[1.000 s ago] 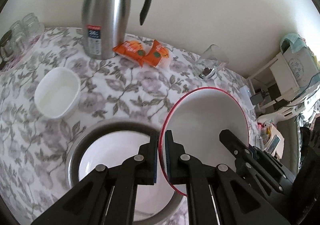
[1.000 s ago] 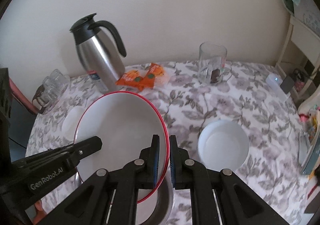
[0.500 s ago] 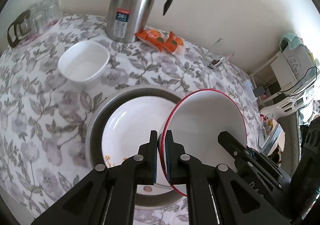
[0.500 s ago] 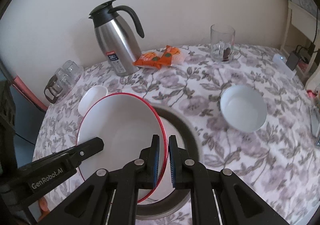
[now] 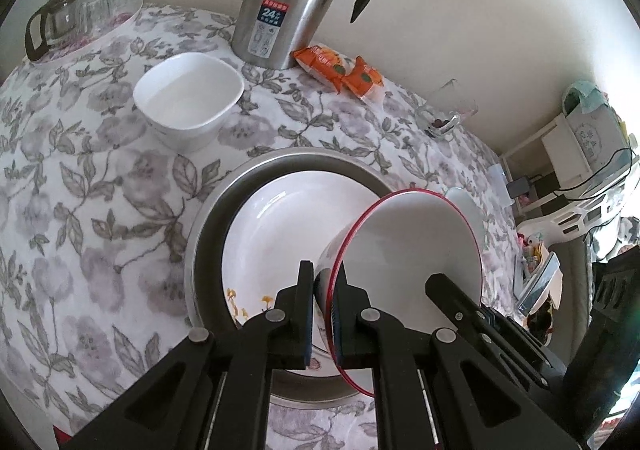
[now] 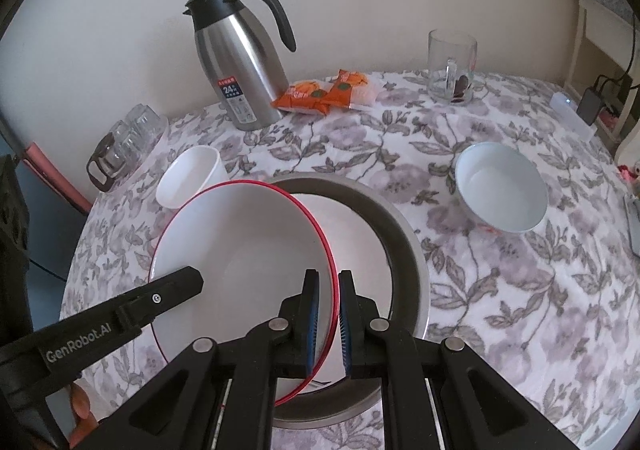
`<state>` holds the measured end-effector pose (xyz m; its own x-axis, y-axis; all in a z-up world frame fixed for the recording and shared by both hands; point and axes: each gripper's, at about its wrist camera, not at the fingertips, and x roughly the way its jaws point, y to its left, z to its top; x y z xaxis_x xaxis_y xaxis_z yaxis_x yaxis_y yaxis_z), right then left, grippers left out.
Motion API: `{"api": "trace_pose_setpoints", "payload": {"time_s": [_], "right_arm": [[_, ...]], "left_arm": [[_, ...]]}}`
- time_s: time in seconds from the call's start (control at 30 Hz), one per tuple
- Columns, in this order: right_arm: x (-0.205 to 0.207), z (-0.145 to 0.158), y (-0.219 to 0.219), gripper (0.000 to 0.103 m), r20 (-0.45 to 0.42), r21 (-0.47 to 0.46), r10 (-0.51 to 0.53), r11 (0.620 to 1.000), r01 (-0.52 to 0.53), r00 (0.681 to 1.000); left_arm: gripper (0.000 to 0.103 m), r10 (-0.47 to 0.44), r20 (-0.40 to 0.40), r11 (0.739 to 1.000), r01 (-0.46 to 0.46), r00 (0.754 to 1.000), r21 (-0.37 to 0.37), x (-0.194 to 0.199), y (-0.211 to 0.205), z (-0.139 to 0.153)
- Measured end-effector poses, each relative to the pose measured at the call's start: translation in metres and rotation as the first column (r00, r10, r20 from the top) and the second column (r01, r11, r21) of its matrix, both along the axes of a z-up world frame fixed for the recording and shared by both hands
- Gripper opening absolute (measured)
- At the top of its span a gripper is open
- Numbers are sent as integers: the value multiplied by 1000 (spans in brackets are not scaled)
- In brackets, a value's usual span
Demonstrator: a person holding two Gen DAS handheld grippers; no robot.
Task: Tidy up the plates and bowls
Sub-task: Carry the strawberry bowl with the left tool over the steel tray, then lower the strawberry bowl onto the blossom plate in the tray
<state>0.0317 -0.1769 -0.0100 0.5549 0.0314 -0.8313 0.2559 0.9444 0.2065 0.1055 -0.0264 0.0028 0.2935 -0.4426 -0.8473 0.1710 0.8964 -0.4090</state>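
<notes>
Now both tools — the left tool [image 5: 322, 290] and right tool [image 6: 329, 296] — clamp opposite rims of the red-rimmed bowl [image 6: 244, 250], held tilted above the white plate [image 5: 280, 234] in the metal tray [image 5: 208, 217] mid-desk — stacking seems underway; next, level and lower it.

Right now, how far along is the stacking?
Done: one white plate sits in the metal tray. In hand: left gripper and right gripper both grip the red-rimmed bowl above it. Left: square bowl and round bowl remain on the tablecloth.
</notes>
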Motion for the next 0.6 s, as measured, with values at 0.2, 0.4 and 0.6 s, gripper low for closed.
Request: {"api": "trace_pose_setpoints", "payload": {"time_s": [0.2, 0.4, 0.6], "right_arm": [[7, -9, 3, 10, -22, 20, 5, 1000, -4, 1000], [11, -16, 4, 10, -33, 38, 5, 999, -4, 999], [17, -23, 6, 10, -46, 36, 11, 999, -9, 999]], "left_arm": [[7, 21, -37, 1000, -21, 999, -16, 5, 8, -11], [7, 33, -73, 999, -35, 997, -26, 10, 12, -21], [7, 42, -90, 999, -44, 995, -25, 13, 14, -25]]}}
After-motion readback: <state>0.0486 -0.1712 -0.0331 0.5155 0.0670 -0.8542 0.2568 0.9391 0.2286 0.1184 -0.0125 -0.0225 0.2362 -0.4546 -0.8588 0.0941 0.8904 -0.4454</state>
